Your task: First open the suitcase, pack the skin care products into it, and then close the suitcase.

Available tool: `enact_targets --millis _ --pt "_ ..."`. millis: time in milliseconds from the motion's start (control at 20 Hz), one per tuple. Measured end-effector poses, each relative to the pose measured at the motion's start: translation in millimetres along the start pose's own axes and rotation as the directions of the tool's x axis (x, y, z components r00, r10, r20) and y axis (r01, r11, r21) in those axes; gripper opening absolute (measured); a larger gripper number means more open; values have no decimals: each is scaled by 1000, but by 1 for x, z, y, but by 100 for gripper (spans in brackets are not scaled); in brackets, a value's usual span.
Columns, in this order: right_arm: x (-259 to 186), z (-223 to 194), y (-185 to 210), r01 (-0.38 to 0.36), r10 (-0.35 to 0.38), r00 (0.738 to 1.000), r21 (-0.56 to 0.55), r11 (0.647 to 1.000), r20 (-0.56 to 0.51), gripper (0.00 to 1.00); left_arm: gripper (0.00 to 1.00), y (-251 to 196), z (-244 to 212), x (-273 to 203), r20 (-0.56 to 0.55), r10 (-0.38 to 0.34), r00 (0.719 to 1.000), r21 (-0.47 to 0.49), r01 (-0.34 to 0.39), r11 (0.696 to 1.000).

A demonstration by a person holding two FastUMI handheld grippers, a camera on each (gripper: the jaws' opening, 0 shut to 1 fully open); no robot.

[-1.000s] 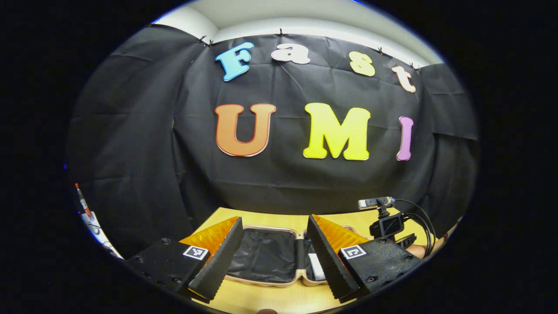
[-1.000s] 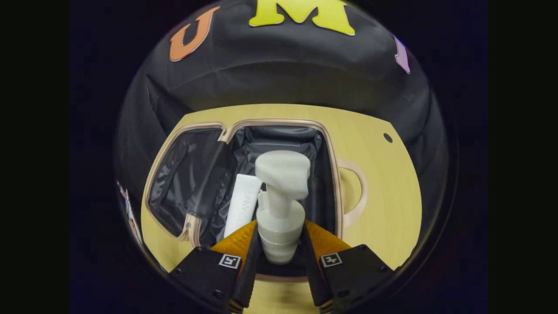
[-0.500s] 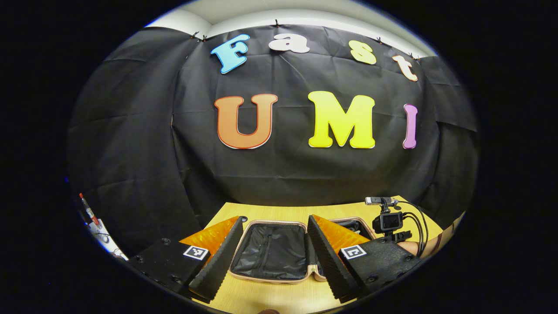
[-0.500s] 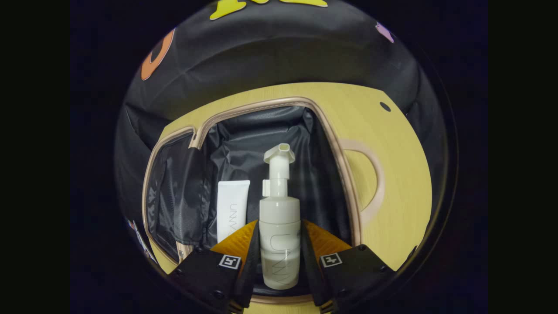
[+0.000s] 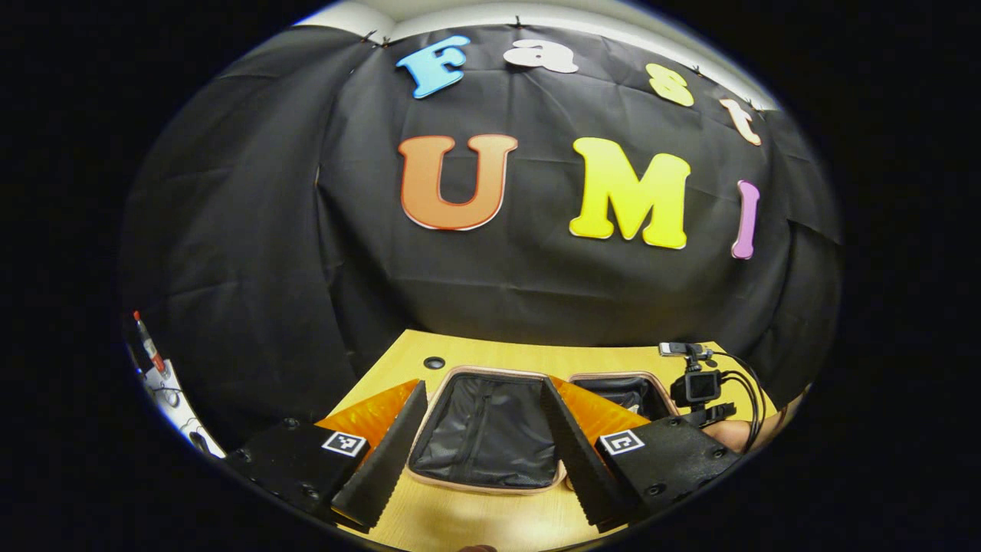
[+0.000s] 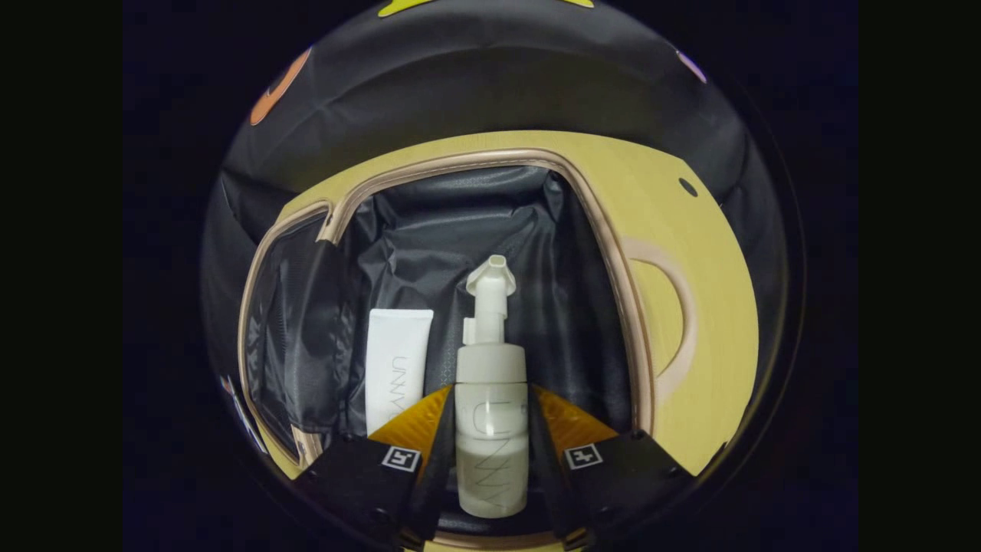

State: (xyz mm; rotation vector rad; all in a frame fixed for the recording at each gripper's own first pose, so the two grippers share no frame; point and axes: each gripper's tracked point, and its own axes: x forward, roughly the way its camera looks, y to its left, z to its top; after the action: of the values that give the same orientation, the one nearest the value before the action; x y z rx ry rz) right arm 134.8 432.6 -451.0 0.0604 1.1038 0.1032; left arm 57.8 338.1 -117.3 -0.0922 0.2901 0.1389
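Note:
The suitcase (image 6: 460,159) lies open on the table, a beige rim around black lining. My right gripper (image 6: 490,391) is shut on a white pump bottle (image 6: 490,437), which lies lengthwise low in the main compartment with its nozzle pointing away. A white tube (image 6: 397,360) lies flat in the lining just left of the bottle. The lid half (image 6: 287,337) is spread out at the left. My left gripper (image 5: 483,383) hangs open with nothing in it, near the front of the table; the lid's lining (image 5: 483,441) shows between its fingers.
The suitcase's beige handle (image 6: 678,307) lies on the wooden table (image 6: 713,253) to the right of the case. A round hole (image 5: 434,362) sits in the tabletop behind the lid. A small camera with cables (image 5: 699,386) rises over the far compartment (image 5: 622,387).
The pump bottle has tipped from nearly upright to lying flat, and has sunk lower into the compartment in the right gripper. The left gripper has shifted, so the lid now sits centred between its fingers.

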Motion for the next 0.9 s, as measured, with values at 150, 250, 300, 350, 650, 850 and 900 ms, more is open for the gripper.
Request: enact_targets --millis 150,250,300,350,650,850,900 --pt "1 -4 7 -22 22 1000 -47 999 -5 63 95 42 -15 13 -37 71 997 -7 -71 997" --pt "3 -7 6 -14 12 1000 -96 995 -16 69 95 67 -29 23 -67 117 991 -25 -119 993" --pt "3 -6 5 -11 9 1000 -101 995 -20 68 95 79 -38 27 -91 135 987 -39 -139 989" --pt "4 -6 6 -10 7 1000 -93 996 -28 68 95 89 -47 31 -105 152 983 -50 -158 986" --pt "-34 20 3 -9 12 999 -78 997 40 83 95 127 -98 78 -195 165 967 -119 -190 974" --pt "-107 40 16 -116 138 976 -133 984 168 82 95 137 -128 113 -253 93 963 -213 -150 965" --pt "-130 46 14 -124 159 963 -166 978 216 83 95 140 -137 122 -271 85 959 -239 -152 959"
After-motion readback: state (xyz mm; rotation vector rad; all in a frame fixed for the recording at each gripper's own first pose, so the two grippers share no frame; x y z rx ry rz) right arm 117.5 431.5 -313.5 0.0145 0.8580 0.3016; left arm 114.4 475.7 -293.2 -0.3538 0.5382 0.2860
